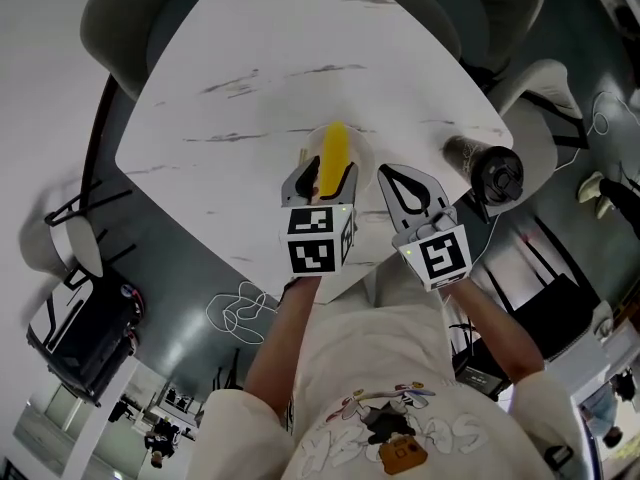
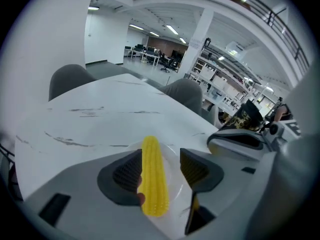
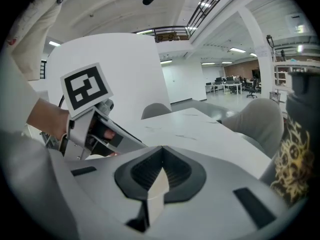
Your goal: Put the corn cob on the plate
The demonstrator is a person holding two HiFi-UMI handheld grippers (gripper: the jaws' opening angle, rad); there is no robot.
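Straddles yellow ridged corn cob [image 2: 152, 176] over round white plate [image 2: 176, 186], left hand-held gripper [image 2: 161, 167] parted, seemingly for release. Parks right hand-held gripper [image 3: 160, 171] closed, empty.

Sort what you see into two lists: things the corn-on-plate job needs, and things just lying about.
Job:
corn
plate
left gripper, open around the corn

Lying about:
flask
chair
right gripper, shut and empty

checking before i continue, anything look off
Nothing spilled or damaged. The corn cob lies on the plate between the jaws of the open left hand-held gripper. A dark tumbler stands near the table edge.
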